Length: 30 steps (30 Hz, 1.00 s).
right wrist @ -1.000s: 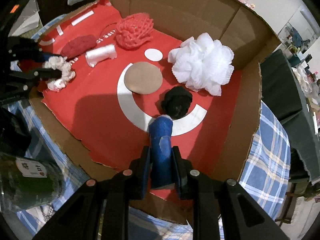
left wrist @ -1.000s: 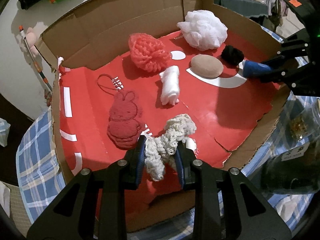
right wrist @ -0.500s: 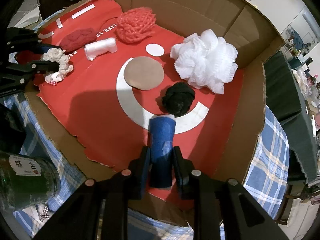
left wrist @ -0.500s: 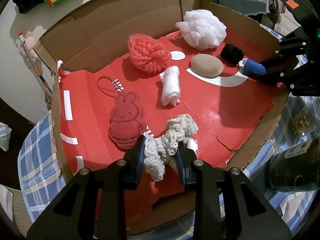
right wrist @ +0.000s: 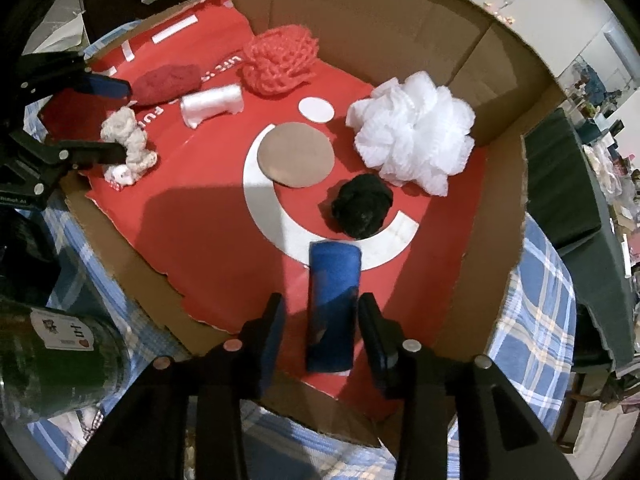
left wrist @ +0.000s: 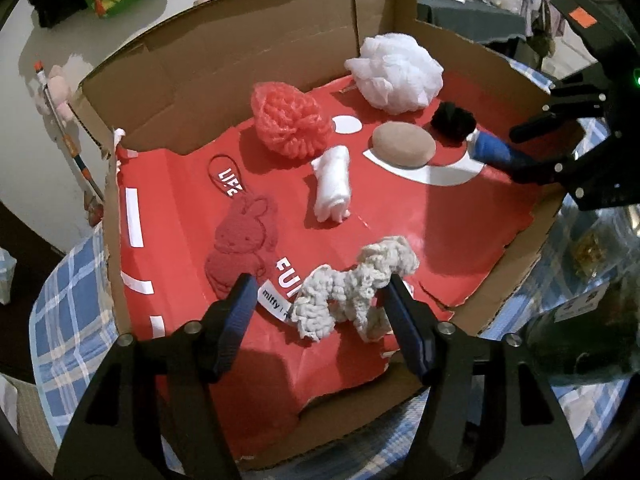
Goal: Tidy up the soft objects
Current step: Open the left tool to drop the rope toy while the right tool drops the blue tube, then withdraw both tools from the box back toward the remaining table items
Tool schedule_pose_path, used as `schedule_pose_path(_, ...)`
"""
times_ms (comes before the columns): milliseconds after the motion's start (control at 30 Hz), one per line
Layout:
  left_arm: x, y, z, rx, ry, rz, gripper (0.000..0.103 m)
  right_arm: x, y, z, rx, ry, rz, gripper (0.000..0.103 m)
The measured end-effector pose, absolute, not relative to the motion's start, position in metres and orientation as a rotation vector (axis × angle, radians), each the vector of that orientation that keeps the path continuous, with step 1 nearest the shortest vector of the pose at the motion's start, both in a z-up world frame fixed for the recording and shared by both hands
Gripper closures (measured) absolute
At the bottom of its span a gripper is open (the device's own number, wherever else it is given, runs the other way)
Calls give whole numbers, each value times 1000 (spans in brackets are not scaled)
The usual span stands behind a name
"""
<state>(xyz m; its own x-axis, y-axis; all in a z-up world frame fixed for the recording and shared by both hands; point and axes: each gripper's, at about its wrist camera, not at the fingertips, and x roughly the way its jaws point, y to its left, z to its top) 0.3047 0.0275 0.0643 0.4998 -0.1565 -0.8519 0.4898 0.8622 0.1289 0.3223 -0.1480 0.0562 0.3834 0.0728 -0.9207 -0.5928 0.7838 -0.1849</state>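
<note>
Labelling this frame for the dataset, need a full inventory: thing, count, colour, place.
box: 1, brown cardboard with red floor, on the cloth
white pouf: 1, white, far right of box
red pouf: 1, red, by the back wall
black ball: 1, black, in front of white pouf
disc: 1, tan, box centre
white roll: 1, white, left of disc
rabbit: 1, dark red, flat at left
knit: 1, cream, near left edge, between the left fingers
blue roll: 1, blue, near edge, between the right fingers
cloth: 1, blue plaid, under box
bottle: 1, dark green, outside box
left gripper: 1, black, open, jaws just opened
right gripper: 1, black, open, jaws just opened
</note>
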Motion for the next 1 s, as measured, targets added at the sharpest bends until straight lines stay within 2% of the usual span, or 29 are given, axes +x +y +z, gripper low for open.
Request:
schedule_pose_path(167, 302, 30, 75, 364, 955, -390, 39, 315, -150, 74, -504, 1065, 445, 54)
schedule_pose_path(300, 290, 34, 92, 320, 923, -400, 36, 303, -154, 97, -461, 1011, 446, 40)
schedule_pose_path(700, 223, 35, 148, 224, 736, -396, 23, 237, -174, 170, -314, 784, 457, 9)
schedule_pose_path(1000, 164, 41, 173, 122, 589, -377, 16, 167, -182, 204, -228, 596, 449, 1)
